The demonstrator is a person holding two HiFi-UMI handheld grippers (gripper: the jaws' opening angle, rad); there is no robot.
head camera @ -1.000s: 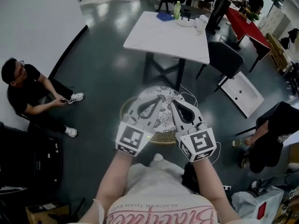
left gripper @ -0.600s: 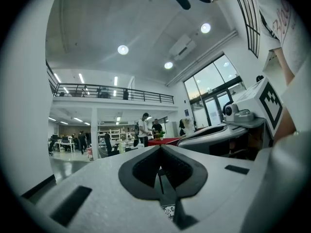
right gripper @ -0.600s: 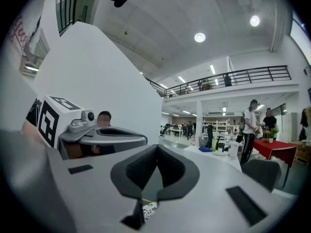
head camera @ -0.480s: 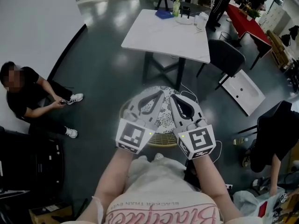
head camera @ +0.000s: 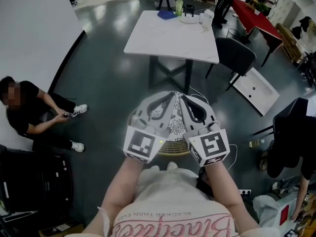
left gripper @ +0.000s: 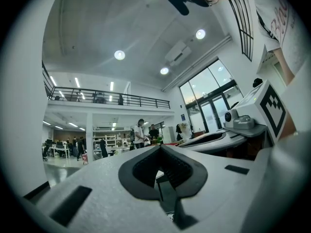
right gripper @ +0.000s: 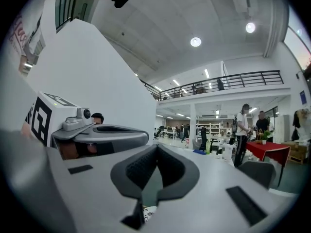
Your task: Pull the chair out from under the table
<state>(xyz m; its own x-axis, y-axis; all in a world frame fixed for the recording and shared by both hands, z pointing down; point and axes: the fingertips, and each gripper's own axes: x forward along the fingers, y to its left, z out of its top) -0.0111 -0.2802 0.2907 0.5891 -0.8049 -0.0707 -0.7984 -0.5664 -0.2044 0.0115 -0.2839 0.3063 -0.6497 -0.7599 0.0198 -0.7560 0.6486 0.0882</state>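
— Grey floor (head camera: 106, 80), white counter (head camera: 173, 36); where's the chair (head camera: 237, 57)?
— At its right edge, well away. Left tool (head camera: 169, 97) and right tool (head camera: 183, 98) both clenched, empty; unopened, they'd likely slip off its backrest

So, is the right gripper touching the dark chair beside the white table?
Apart. In the head view the right gripper is close to the person, and floor shows between it and the dark chair.

White table (head camera: 170, 36), black chair (head camera: 236, 56) (red tablecloth (head camera: 256, 19))
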